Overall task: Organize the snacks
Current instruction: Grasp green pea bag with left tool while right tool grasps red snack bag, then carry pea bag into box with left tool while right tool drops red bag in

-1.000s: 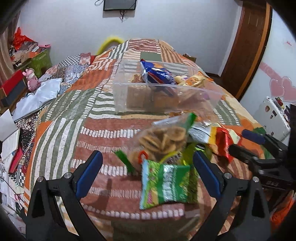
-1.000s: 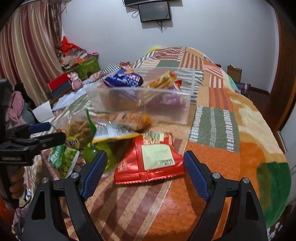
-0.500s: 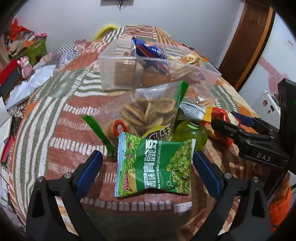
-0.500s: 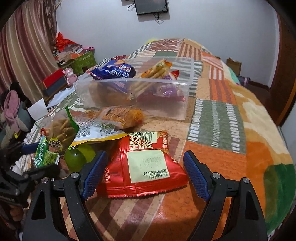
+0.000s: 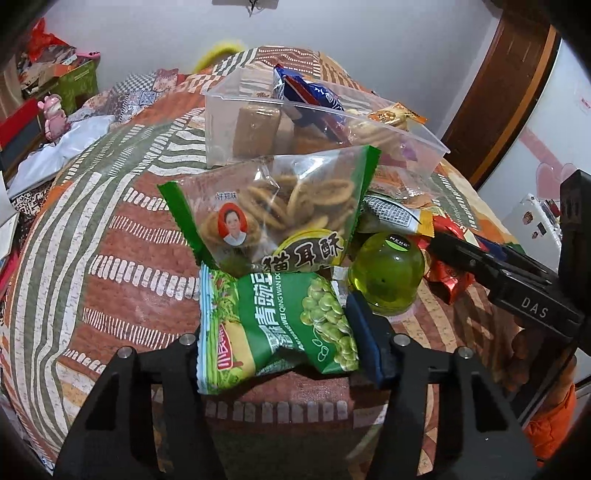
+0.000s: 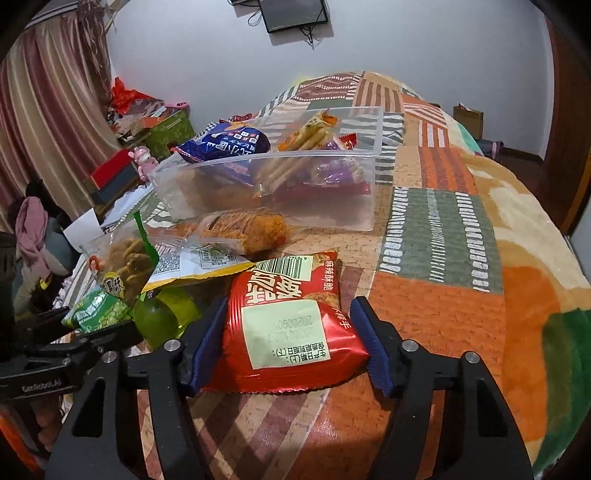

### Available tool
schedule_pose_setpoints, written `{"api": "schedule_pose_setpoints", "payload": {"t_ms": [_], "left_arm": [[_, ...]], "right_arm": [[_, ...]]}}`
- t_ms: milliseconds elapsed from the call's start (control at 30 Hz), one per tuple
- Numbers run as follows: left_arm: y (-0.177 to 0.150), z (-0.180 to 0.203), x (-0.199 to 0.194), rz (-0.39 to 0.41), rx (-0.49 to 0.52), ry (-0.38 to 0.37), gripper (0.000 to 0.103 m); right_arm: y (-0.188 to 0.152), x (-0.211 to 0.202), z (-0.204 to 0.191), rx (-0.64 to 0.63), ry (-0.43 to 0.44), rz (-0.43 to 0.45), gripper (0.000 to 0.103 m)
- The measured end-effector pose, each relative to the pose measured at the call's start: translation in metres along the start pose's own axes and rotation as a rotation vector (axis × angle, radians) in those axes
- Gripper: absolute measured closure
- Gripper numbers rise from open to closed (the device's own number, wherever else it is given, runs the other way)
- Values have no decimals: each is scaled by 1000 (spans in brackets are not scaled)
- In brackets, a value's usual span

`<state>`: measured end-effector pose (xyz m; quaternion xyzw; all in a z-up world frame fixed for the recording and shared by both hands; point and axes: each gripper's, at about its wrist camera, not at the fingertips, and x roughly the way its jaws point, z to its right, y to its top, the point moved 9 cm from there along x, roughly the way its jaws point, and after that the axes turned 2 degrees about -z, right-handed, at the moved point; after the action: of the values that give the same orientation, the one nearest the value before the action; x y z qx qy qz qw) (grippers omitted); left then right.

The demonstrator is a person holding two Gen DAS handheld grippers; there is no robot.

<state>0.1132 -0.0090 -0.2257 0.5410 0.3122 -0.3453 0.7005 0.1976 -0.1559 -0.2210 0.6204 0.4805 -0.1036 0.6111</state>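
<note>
Now we note the left gripper (image 5: 280, 328) closed in on the green pea packet (image 5: 277, 325): its right pad presses the packet's edge, while the left pad is hidden behind the wrapper, so we read contact on that side only from the crumpled foil. The right gripper (image 6: 288, 339) straddles the red snack bag (image 6: 291, 332), both blue pads touching its sides, and the bag lies on the bedspread.

Just beyond the pea packet we log a clear bag of ring-shaped crisps (image 5: 284, 210) with green edges, leaning over it. Beside that sits a round green container (image 5: 386, 273) with a dark cap. Between the crisps and the red bag lies a yellow-edged packet (image 6: 192, 262), face down, its label too small to read. Behind it rests a clear-wrapped brownish snack (image 6: 247, 229), just in front of the clear plastic bin (image 6: 351, 218). The bin holds a blue bag (image 6: 225, 144), a stick-biscuit packet (image 6: 306, 129) and purple wrappers; its lower contents blur behind the wall.

All of this lies on a patchwork bedspread (image 6: 443, 229) of orange, green and striped panels. The room has a white wall with a dark screen (image 6: 295, 14) cut off at the top edge, striped curtains (image 6: 48, 92) and cluttered boxes (image 6: 147, 122) beside the bed.
</note>
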Motion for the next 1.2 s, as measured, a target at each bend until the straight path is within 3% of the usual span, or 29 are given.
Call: {"api": "schedule_pose_setpoints", "payload": {"t_ms": [200, 367, 433, 467, 733, 1033, 1200], "left_arm": [[2, 2, -10, 26, 8, -7, 60], [6, 4, -23, 60, 15, -19, 62], [8, 5, -29, 76, 17, -25, 70], [9, 6, -32, 81, 18, -29, 80], [14, 6, -41, 100, 12, -48, 80], [39, 2, -69, 191, 2, -42, 80], [53, 1, -76, 215, -3, -49, 80]], "right_arm": [[0, -7, 2, 16, 4, 14, 45], [2, -18, 4, 23, -18, 42, 46], [4, -23, 6, 29, -21, 52, 46], [5, -26, 7, 32, -24, 59, 46], [14, -45, 14, 42, -48, 111, 46], [29, -64, 14, 45, -51, 174, 50], [25, -56, 17, 24, -74, 137, 50]]}}
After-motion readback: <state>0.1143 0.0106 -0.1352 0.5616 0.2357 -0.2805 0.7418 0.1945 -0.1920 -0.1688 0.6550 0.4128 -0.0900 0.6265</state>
